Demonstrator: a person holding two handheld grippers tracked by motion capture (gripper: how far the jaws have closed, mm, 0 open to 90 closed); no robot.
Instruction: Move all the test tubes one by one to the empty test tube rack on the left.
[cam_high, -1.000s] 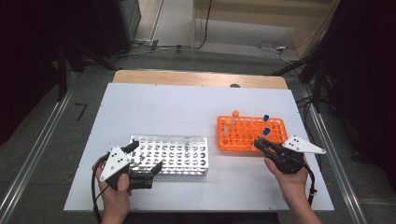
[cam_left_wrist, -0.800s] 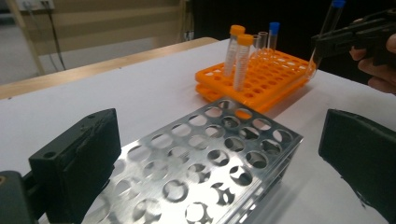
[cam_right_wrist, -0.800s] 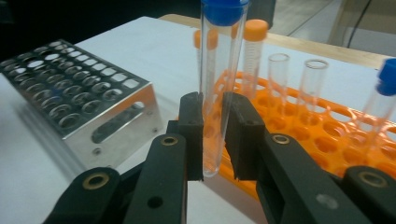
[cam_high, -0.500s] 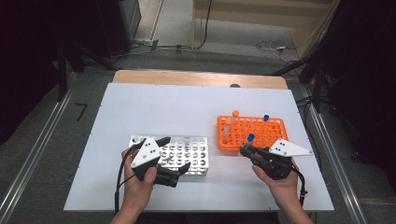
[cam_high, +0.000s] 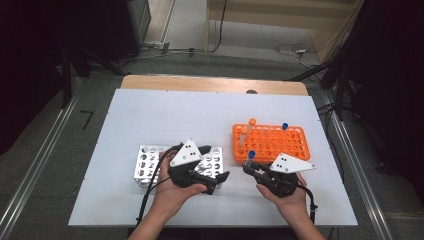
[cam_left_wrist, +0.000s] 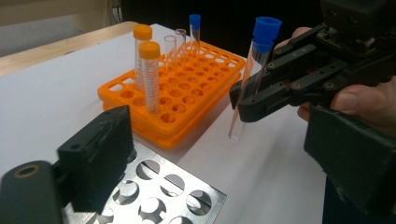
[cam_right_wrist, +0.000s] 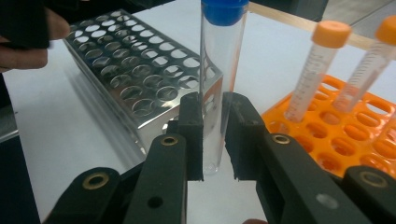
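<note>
While the right gripper (cam_high: 248, 168) clamps a blue-capped tube (cam_right_wrist: 219, 74) upright at frame centre, between the steel rack (cam_high: 145, 165) and orange rack (cam_high: 272, 140), the left gripper (cam_high: 220, 181), lower centre, has nothing between its parted jaws.

Clear blue-capped tube (cam_right_wrist: 219, 70) upright, clamped mid-length, lifted between two racks.

A white surface (cam_high: 165, 115) is lying on a wooden tabletop whose far edge (cam_high: 210, 84) is showing beyond it. Grey carpeted floor (cam_high: 45, 130) is spreading around, with metal rails (cam_high: 30, 177) running along both sides. Cables (cam_high: 200, 50) are trailing across the floor behind, where light wooden panelling (cam_high: 280, 12) is standing. Dark equipment (cam_high: 60, 30) is looming at the left.
</note>
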